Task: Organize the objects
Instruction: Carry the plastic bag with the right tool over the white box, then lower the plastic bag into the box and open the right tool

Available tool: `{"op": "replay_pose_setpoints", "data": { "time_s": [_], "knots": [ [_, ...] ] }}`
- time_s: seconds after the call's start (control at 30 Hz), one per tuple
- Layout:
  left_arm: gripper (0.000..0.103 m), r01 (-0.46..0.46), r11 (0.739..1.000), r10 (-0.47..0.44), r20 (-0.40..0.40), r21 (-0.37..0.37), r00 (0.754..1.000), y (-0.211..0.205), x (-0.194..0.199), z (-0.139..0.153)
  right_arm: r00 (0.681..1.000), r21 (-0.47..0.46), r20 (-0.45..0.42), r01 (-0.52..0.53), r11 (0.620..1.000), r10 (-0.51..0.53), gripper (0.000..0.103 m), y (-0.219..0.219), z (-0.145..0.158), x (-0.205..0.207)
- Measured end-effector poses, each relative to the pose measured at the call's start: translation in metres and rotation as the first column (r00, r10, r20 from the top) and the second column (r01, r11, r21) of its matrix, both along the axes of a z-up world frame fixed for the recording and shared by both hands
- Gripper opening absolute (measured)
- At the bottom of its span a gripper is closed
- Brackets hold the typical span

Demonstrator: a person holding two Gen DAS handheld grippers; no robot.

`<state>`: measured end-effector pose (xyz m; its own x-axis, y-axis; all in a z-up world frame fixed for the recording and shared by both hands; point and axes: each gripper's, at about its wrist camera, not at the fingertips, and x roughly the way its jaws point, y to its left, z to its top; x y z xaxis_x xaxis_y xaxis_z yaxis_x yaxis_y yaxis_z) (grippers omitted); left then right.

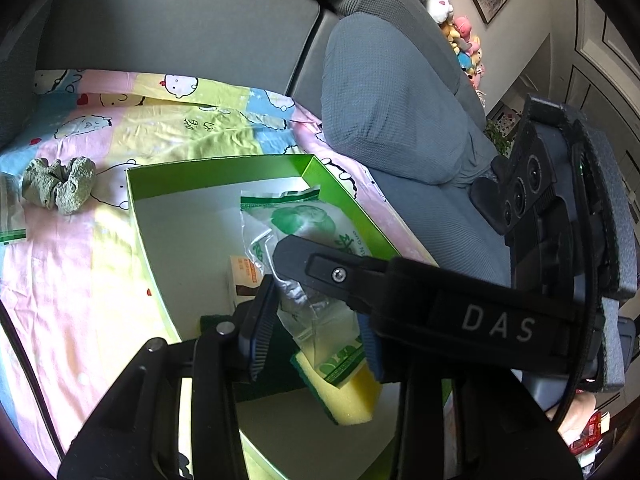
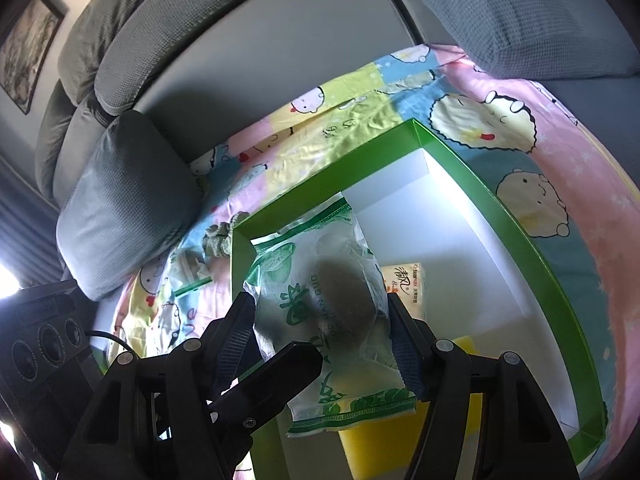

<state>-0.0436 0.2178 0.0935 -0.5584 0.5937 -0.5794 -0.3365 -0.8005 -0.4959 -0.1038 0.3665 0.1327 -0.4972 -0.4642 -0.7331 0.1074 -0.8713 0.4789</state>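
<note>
Two grippers share one item: a clear plastic packet [image 2: 320, 300] printed in green, with something dark and round inside, held above the open green box [image 2: 520, 216].

Right gripper [image 2: 322, 326]: jaws part-open, one on each side of the packet, and by the look of it pressing on it. Left gripper [image 1: 312, 320]: one finger [image 2: 264, 384] comes in from the near left across the packet's lower part; its jaws stand apart around the crinkled film, and whether they pinch it I cannot tell.

Box contents: yellow sponge [image 1: 356, 396] with green backing at the near end, small orange-and-white carton [image 1: 242, 276] mid-floor; far end bare white. Box sits on a cartoon-print sheet [image 1: 80, 240] over a grey sofa.

Outside, left: a crumpled grey-green lump [image 1: 58, 184].

Handling advice: lower the packet onto the bare far floor, clear of the sponge, before letting go; release one gripper first so the film does not snag.
</note>
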Motion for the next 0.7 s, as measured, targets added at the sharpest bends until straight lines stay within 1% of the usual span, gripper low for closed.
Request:
{"op": "replay_pose_setpoints", "data": {
  "time_s": [0.17,0.43,0.57,0.7],
  "knots": [
    [0.036,-0.001,1.000,0.001,0.012,0.012,1.000,-0.001,-0.002,-0.003,1.000,0.014,0.001,0.001,1.000,-0.001,0.067,-0.001,-0.001,-0.002],
    [0.036,-0.008,1.000,0.007,0.040,0.024,0.999,-0.001,-0.004,-0.010,1.000,0.030,0.030,0.007,1.000,-0.008,0.067,-0.001,-0.008,-0.004],
    [0.036,-0.012,1.000,0.011,0.054,0.024,0.999,0.000,-0.005,-0.013,0.999,0.035,0.038,0.008,0.999,-0.009,0.067,-0.001,-0.010,-0.005],
    [0.036,-0.016,1.000,0.015,0.069,0.020,0.998,0.001,-0.005,-0.017,0.999,0.059,0.049,0.009,0.998,-0.012,0.067,-0.003,-0.012,-0.006]
  ]
}}
